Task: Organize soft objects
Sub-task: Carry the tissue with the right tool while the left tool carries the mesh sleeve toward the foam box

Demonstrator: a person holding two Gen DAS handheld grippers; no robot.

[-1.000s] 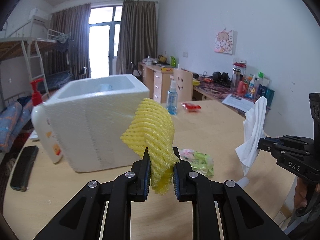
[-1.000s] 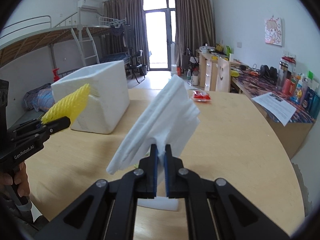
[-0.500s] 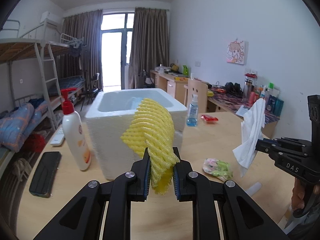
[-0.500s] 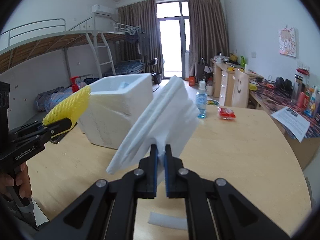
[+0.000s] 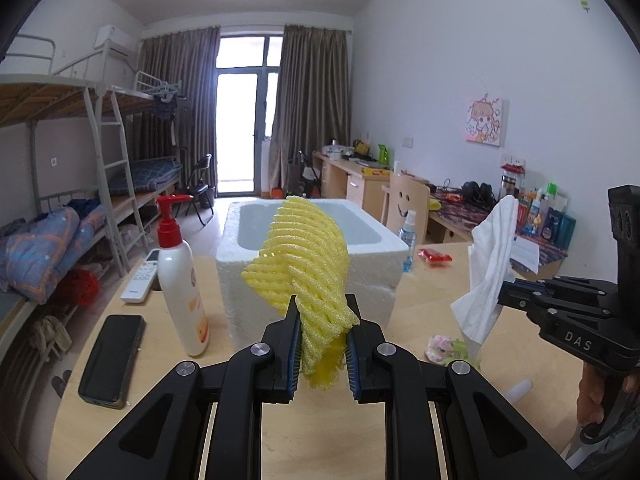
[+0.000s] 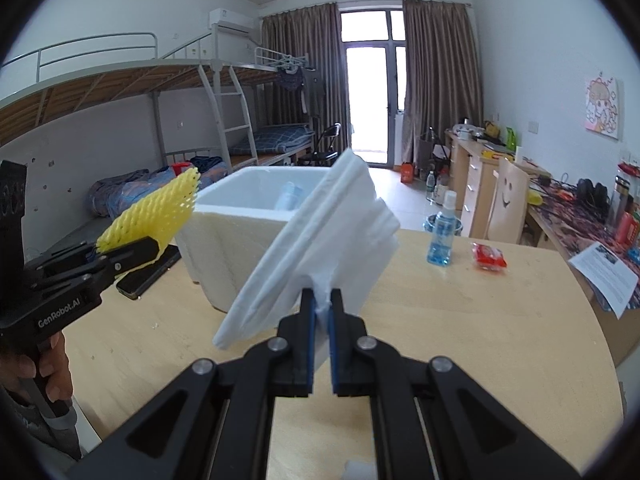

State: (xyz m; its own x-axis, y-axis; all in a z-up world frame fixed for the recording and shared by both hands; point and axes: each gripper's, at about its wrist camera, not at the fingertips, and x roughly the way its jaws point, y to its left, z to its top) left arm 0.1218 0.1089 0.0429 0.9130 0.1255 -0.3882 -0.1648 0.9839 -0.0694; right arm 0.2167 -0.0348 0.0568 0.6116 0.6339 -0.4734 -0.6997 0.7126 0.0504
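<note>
My left gripper (image 5: 322, 320) is shut on a yellow foam net (image 5: 304, 256), which stands up between its pads above the table. Behind the net sits an open white foam box (image 5: 240, 280). My right gripper (image 6: 322, 304) is shut on a folded white sheet (image 6: 320, 240) that fans up and to the left. The box (image 6: 224, 240) stands behind the sheet, with something pale inside. Each view shows the other gripper held in a hand: the right gripper (image 5: 508, 296) with the sheet (image 5: 488, 264), and the left gripper (image 6: 152, 246) with the net (image 6: 156, 212).
On the wooden table (image 6: 480, 340) stand a pump bottle (image 5: 180, 280), a black phone (image 5: 112, 356) and a remote (image 5: 142, 276) left of the box. A blue spray bottle (image 6: 440, 232), a red packet (image 6: 489, 256) and a small wrapped pack (image 5: 444, 346) lie to the right. Bunk beds stand beyond.
Both grippers rose with the net and the sheet still in them. The views lifted, so the box's open top now shows. The pump bottle and phone came fully into the left view.
</note>
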